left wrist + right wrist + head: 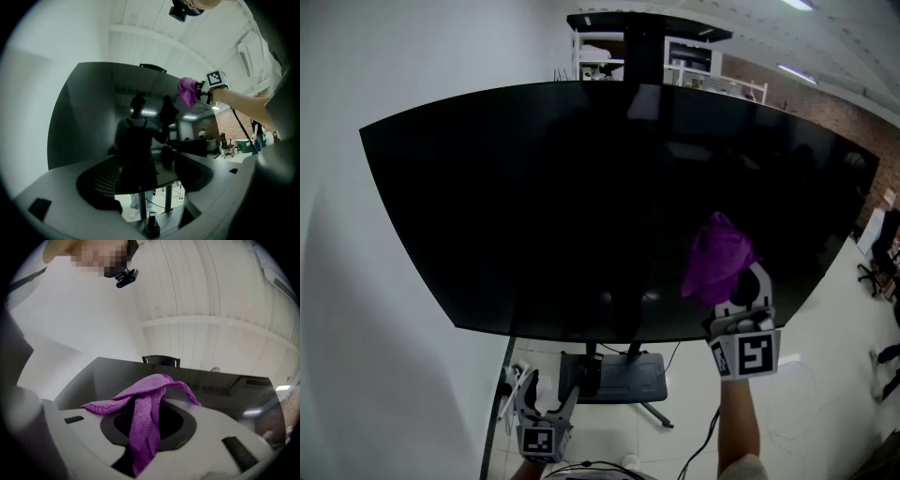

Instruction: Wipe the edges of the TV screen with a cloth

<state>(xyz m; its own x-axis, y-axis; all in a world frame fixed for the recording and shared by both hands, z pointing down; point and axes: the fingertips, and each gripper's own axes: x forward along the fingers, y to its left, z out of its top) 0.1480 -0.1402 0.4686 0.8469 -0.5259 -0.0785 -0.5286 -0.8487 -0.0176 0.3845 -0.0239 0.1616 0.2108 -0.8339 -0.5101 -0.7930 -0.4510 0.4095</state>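
Your right gripper [739, 298] grips a purple cloth [717, 255], raised at the lower right of the black TV screen [562, 197]. Your left gripper [542, 398] hangs low, jaws apart, empty.

I can't read a single letter, brand or number anywhere. The only printed signs are black-and-white square code patterns. One square marker [754, 354] sits on the cube of the right gripper [736, 286], lower right of the head view. Another marker [537, 442] is on the left gripper [542, 389], at the bottom edge left of centre. The right one [214, 78] also shows at upper right in the left gripper view.
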